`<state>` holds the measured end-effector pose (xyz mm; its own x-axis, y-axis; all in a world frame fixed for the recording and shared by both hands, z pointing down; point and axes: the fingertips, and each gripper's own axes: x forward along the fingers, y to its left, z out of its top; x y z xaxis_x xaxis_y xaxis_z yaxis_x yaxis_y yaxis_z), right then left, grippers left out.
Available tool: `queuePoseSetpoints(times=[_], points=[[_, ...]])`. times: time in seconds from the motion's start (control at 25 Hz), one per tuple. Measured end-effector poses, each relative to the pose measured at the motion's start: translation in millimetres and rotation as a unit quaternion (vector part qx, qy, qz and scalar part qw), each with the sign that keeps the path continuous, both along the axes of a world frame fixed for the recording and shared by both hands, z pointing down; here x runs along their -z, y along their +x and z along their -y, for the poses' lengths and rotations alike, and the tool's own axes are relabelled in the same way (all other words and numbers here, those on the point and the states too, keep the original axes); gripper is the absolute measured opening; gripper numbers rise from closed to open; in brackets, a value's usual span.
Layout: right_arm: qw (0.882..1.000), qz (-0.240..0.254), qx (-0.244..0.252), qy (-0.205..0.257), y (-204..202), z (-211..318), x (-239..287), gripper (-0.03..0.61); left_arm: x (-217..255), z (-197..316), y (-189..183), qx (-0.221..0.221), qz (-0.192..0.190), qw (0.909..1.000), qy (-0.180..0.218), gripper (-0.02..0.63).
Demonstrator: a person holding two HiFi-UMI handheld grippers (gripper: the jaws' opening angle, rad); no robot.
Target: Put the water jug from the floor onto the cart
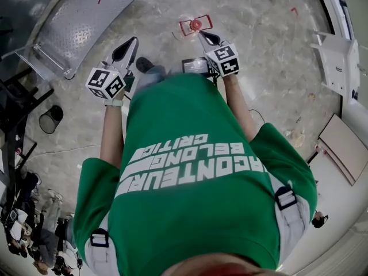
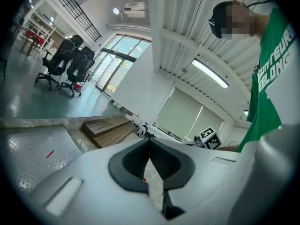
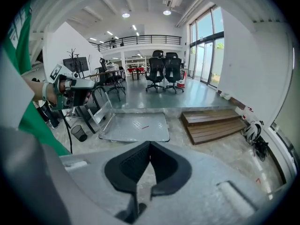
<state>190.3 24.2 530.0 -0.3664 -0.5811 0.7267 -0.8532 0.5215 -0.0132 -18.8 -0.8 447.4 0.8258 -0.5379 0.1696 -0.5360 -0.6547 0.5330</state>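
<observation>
Speckled concrete floor [image 1: 259, 39]; diamond-plate cart [image 1: 86, 22] at left, wooden platform [image 3: 213, 125], office chairs [image 3: 164, 71] by glazed wall. On floor just beyond right gripper [image 1: 202, 35]: water jug [image 1: 195, 24], seemingly the red-capped item. Jaws of left gripper [image 1: 133, 41] and right gripper pressed together, empty.

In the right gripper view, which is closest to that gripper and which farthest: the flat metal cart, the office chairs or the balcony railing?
1. Flat metal cart, on the floor just ahead of the right gripper.
2. Office chairs, farther back on the shiny floor.
3. Balcony railing, high up at the far end.
</observation>
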Motion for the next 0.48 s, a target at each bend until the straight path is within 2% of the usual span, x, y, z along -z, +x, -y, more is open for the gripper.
queuePoseSetpoints(times=[0.2, 0.36, 0.48], points=[[0.998, -0.027, -0.048, -0.004, 9.8, 4.6, -13.7, -0.007, -5.4, 7.5, -24.1, -0.004, 0.009, 1.0000, -0.001, 0.011], [0.995, -0.034, -0.089, -0.029, 22.5, 0.9, -37.3, -0.007, -11.4, 7.4, -32.1, -0.007, 0.012, 0.9999, -0.010, 0.011], [0.993, -0.050, -0.095, -0.054, 27.1, 1.7, -63.2, -0.006, -21.5, 2.5, -34.7, -0.018, 0.020, 0.9994, -0.020, 0.011]])
